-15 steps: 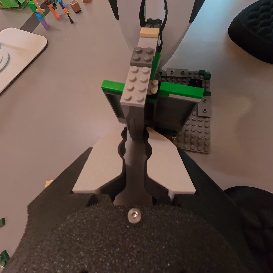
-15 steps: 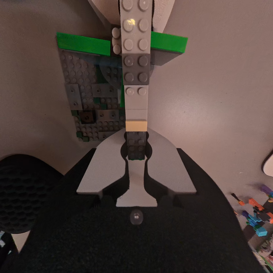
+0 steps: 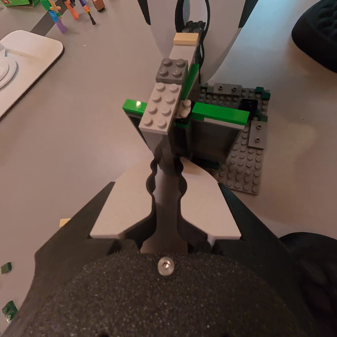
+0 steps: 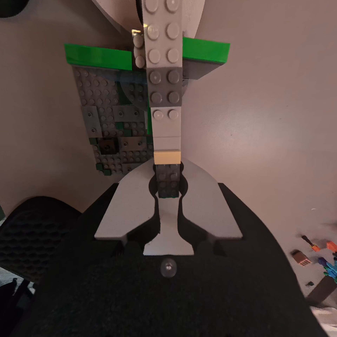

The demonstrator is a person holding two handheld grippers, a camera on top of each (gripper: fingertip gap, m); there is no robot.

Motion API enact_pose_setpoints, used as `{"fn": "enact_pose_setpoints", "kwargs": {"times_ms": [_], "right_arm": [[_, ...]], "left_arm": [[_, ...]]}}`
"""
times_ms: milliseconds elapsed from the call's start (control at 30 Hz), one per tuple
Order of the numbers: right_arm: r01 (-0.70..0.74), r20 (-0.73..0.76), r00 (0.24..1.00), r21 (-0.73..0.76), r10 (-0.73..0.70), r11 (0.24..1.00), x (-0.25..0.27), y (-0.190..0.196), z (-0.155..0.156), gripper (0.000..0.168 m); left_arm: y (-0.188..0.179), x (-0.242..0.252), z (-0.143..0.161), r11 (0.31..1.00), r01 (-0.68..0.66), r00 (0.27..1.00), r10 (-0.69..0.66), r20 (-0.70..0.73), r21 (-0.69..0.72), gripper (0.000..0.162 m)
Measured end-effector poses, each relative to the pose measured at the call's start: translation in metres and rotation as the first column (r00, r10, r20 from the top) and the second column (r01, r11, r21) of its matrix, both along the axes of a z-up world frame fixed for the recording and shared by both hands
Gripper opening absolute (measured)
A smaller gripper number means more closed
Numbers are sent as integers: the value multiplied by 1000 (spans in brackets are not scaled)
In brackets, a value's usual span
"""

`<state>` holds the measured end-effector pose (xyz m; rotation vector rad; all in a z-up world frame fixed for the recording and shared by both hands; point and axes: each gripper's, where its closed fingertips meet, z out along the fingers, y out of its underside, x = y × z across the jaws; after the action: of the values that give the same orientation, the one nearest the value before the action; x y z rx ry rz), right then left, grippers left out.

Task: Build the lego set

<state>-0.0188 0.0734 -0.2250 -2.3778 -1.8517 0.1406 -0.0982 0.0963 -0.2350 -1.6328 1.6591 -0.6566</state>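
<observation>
Wall [image 3: 165, 102] tilts slightly versus before; your left gripper [image 3: 166, 165] and right gripper [image 4: 167, 182] pinch its opposite ends above the baseplate [image 3: 244, 175]. Seating seems unfinished; loose pieces [image 3: 6, 268] remain.

Each camera rides close behind its own tool, looking steeply down at the tabletop [image 3: 91, 127]. They face each other from opposite ends, sharing the grey lego wall [image 3: 162, 109] [image 4: 164, 87] mid-frame.
</observation>
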Motion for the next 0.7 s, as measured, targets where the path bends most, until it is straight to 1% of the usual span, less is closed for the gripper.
{"fn": "enact_pose_setpoints", "kwargs": {"times_ms": [300,533,600,633,700], "right_arm": [[27,53,998,4,-28,1000,1,-1,-1,18],[49,47,998,10,-49,999,-2,-2,1,18],[50,19,999,15,-50,999,-6,-1,4,33],[40,13,999,23,-41,999,-7,-1,6,37],[18,4,1000,46,-18,999,-11,1,10,39]], "left_arm": [[2,-2,-6,1000,-13,999,14,-32,17,21],[4,-3,-7,1000,-25,999,26,-34,14,22],[4,-3,-6,1000,-25,999,25,-34,11,21],[4,-3,-6,1000,-24,999,25,-33,11,21],[4,-3,-7,1000,-25,999,25,-35,11,21]]}}
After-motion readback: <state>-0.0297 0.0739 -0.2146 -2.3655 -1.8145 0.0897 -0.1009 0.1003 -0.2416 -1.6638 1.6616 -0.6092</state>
